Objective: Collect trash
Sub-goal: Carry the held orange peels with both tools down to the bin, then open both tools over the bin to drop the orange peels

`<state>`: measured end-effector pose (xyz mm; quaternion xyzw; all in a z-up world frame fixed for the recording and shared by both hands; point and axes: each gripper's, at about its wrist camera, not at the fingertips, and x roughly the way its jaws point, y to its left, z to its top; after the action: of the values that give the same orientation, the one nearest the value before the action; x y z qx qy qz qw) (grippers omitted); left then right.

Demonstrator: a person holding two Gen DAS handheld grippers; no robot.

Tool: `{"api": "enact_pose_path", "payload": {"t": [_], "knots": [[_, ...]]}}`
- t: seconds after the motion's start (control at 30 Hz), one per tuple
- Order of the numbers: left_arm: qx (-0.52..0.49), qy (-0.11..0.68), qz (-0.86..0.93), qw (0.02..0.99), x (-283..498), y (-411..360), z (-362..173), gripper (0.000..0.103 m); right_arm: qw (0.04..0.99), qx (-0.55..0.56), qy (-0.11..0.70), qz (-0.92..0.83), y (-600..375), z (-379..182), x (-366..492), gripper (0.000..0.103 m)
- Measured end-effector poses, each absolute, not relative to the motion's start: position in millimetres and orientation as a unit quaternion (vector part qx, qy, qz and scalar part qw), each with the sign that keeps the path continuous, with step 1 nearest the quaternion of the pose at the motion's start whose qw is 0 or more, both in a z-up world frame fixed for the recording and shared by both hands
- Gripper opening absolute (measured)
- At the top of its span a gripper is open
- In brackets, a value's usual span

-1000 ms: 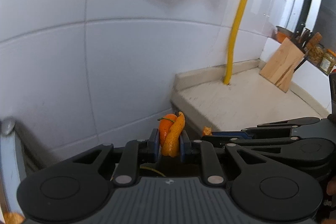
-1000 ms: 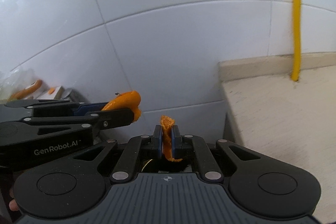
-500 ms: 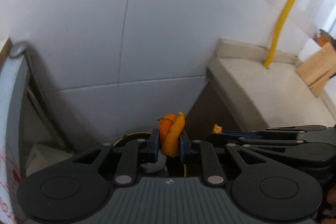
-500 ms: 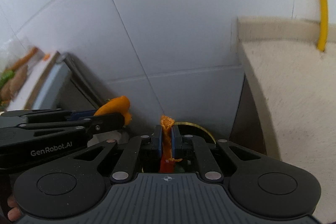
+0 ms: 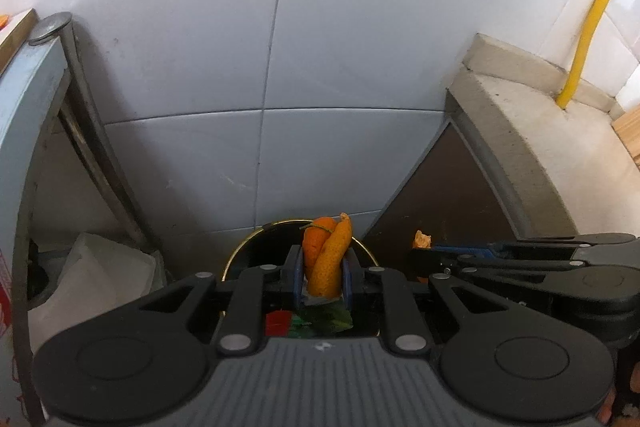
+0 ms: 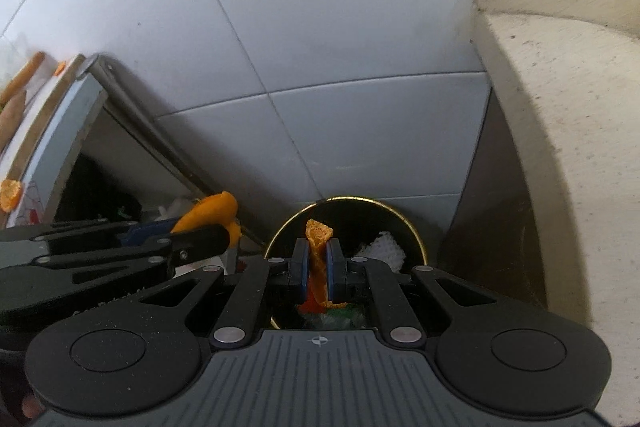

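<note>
In the left wrist view my left gripper (image 5: 320, 269) is shut on a thick curl of orange peel (image 5: 326, 259), which stands up between the blue pads. It hangs over a black trash bin with a gold rim (image 5: 236, 255). In the right wrist view my right gripper (image 6: 318, 263) is shut on a thin strip of orange peel (image 6: 318, 239) above the same bin (image 6: 416, 239). The bin holds a white crumpled wad (image 6: 382, 247) and green and red scraps. Both grippers sit side by side, and each shows in the other's view.
A pale stone counter (image 6: 560, 115) rises on the right of the bin. A metal table frame (image 5: 92, 139) with a white bag (image 5: 104, 267) under it stands on the left. White wall tiles are behind. A yellow pipe (image 5: 596, 19) runs up the far right.
Both grippers have sunk and tipped downward into the gap between counter and metal table. The bin has come into view beneath them. Both still hold their peels.
</note>
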<state>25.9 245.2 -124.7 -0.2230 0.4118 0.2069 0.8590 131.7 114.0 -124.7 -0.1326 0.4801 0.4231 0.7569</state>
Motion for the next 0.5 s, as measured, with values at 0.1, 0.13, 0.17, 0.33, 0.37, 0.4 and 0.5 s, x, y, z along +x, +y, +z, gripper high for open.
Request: {"api": "enact_pose_path", "payload": {"t": [0.1,0.13,0.17,0.33,0.37,0.4,0.5], "knots": [[-0.222,0.418,0.209,0.856,28,246,-129,0.014,0.757,-0.141,0.48,0.421,119,-129,130,0.012],[-0.219,0.419,0.209,0.856,29,246,-130,0.015,0.757,-0.141,0.481,0.418,120,-131,131,0.012],[-0.218,0.422,0.21,0.855,30,247,-132,0.015,0.758,-0.142,0.483,0.415,121,-133,131,0.013],[-0.214,0.428,0.215,0.851,34,251,-137,0.015,0.759,-0.142,0.49,0.404,126,-142,138,0.02],[-0.214,0.429,0.216,0.851,34,251,-138,0.016,0.76,-0.141,0.49,0.403,126,-143,139,0.021],[-0.214,0.43,0.216,0.85,35,252,-140,0.017,0.762,-0.142,0.489,0.4,128,-144,140,0.022],[-0.214,0.437,0.216,0.846,38,253,-144,0.022,0.765,-0.143,0.49,0.393,130,-148,141,0.025]]}}
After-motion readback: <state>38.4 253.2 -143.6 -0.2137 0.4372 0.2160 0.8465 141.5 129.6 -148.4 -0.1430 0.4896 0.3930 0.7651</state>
